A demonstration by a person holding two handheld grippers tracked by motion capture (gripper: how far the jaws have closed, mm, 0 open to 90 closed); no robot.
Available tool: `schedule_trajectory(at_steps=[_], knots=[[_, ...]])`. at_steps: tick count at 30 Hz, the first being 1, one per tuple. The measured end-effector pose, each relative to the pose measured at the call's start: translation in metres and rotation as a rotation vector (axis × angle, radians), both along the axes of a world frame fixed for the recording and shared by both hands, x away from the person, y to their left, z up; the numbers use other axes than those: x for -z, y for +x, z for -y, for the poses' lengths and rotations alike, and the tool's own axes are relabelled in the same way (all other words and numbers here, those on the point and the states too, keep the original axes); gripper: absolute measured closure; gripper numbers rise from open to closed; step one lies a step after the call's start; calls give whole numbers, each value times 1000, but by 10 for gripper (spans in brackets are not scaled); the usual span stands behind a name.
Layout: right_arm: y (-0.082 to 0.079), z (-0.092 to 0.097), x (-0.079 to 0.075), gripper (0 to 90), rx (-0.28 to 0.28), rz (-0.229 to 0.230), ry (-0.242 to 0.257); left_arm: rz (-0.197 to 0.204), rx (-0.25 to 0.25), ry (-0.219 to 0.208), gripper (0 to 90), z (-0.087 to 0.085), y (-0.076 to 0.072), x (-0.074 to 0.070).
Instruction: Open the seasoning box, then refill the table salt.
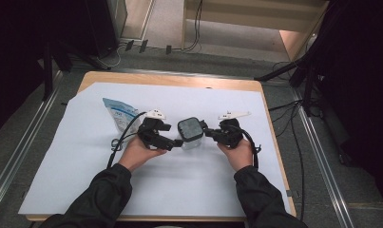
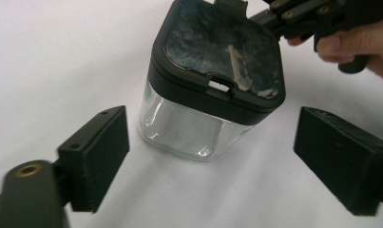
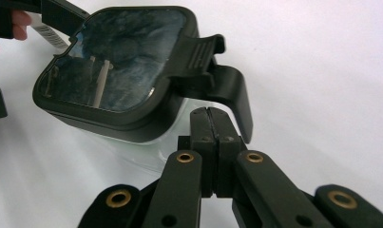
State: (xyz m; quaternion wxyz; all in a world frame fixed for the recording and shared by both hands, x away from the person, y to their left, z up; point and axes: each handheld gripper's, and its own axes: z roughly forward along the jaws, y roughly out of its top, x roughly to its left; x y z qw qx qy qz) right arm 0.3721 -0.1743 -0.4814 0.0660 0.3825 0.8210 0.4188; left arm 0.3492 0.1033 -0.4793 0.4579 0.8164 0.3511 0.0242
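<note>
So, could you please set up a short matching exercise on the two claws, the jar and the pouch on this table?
Things:
1. left claw
2. right claw
3. jar
4. pouch

States or places:
A. clear glass with a dark lid
B. jaws wide apart, nothing gripped
C. lying at the far left, beyond the left hand
D. jaws closed together, beside the lid's latch

Pairs: 1-B, 2-D, 3-A, 4-C

One jar [image 1: 190, 133] with one lid [image 1: 189, 128] stands at the counter's [image 1: 179, 80] centre. One pouch [image 1: 119, 113] lies at ten o'clock. Two claws: left [image 1: 176, 142], right [image 1: 208, 133]. One white sheet [image 1: 84, 161].
</note>
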Motion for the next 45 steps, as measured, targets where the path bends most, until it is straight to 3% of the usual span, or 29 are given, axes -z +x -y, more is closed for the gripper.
schedule_trajectory(at_steps=[8,22,28,36,45], knots=[[6,12,-3,900,31,-21,15,15,24,44,72,13,7,6],[22,9,5,900,39,-31,3,40,32,21,73,23,14,13],[24,8,6,900,42,-25,0,57,53,19,119,26,16,13],[23,8,6,900,53,-32,6,92,55,58,141,28,13,9],[23,8,6,900,54,-31,7,87,43,65,142,28,12,7]])
